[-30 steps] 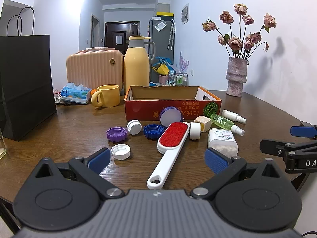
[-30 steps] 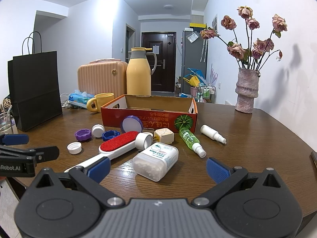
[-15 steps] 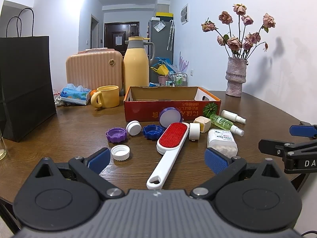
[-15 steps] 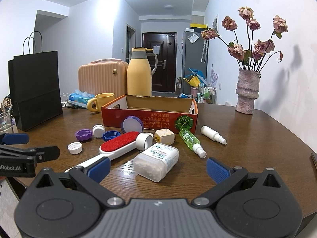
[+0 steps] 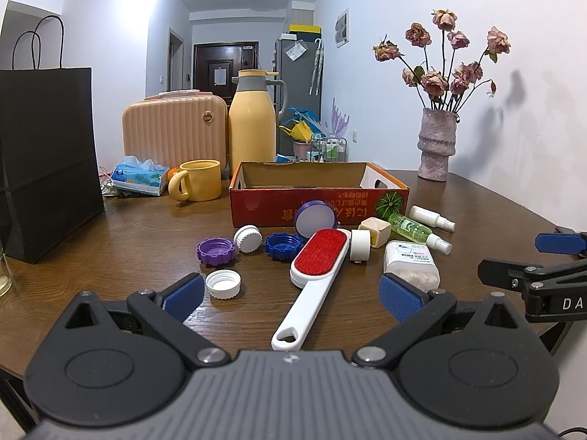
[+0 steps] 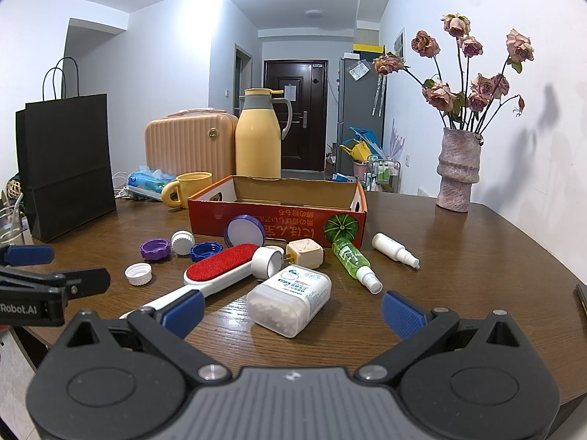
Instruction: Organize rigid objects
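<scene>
Left wrist view: a brown wooden table (image 5: 139,234) in a white-walled room, both grippers (image 5: 291,295) (image 6: 291,306) spread wide, holding nothing. Inside the red box (image 5: 319,201) is hidden.

Mid-frame, the brush (image 5: 318,261) lies before the box (image 5: 315,198); caps (image 5: 215,251) to its left, bottles (image 5: 418,230) right.

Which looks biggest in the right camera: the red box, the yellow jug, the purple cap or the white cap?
1. Red box
2. Yellow jug, though it stands farther back, so this is unsure
3. Purple cap and white cap look alike; no ranking.
</scene>
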`<state>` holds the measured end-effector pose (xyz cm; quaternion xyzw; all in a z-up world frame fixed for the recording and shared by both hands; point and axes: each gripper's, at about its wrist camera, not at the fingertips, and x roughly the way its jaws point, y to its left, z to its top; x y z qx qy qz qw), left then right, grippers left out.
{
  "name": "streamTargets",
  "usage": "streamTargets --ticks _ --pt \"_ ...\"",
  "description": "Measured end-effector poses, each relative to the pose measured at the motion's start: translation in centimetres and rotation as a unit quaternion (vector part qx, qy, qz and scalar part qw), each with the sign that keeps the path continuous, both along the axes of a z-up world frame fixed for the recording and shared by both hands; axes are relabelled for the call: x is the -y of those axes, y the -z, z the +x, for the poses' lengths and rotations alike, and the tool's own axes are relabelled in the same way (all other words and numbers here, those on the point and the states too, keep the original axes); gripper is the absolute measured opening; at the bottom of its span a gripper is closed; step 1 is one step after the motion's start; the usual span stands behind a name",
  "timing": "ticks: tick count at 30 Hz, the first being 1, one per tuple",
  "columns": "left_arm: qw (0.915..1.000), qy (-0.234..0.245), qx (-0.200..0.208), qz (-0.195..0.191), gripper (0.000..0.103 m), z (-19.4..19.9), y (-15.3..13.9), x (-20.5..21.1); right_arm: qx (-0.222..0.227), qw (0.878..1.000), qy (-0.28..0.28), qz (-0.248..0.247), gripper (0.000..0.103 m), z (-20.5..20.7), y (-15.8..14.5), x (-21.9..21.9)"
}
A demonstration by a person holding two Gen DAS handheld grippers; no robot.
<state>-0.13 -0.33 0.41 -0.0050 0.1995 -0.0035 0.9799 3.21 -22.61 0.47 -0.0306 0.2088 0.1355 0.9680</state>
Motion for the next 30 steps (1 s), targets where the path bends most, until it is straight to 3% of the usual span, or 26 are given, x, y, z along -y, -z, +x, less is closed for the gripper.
streamTargets --ticks 30 --pt "1.0 -0.001 -0.004 -0.002 0.103 0.45 0.38 -0.39 -0.003 1.0 -0.001 -0.003 0.103 -0.03 0.35 -0.16"
